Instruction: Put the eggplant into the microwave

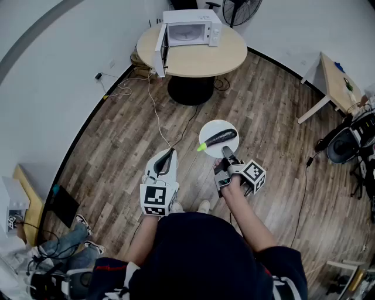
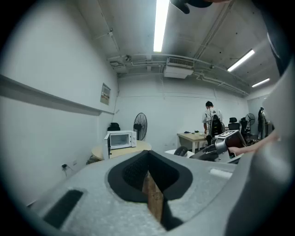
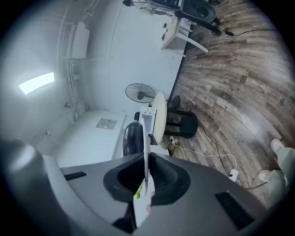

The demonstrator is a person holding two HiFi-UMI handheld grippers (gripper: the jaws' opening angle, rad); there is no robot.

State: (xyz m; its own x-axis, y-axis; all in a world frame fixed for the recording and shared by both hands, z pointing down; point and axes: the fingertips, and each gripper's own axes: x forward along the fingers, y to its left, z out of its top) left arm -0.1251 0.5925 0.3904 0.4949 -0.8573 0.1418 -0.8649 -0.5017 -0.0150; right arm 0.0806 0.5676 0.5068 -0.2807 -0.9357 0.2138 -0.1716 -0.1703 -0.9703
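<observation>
A dark purple eggplant (image 1: 218,139) with a green stem lies on a small white plate (image 1: 211,128). My right gripper (image 1: 225,154) is shut on the plate's near rim and holds it level above the wood floor. In the right gripper view the plate (image 3: 146,152) shows edge-on between the jaws, with the eggplant (image 3: 133,138) to its left. The white microwave (image 1: 190,32) stands on a round table (image 1: 199,58) well ahead, its door (image 1: 160,53) swung open. My left gripper (image 1: 170,156) hangs shut and empty at the left; its view shows the microwave (image 2: 120,138) far off.
Cables (image 1: 155,111) trail over the floor between me and the table. A standing fan (image 1: 240,9) is behind the table. A desk (image 1: 334,76) and office chairs (image 1: 345,143) stand at the right. A person (image 2: 211,115) stands far back.
</observation>
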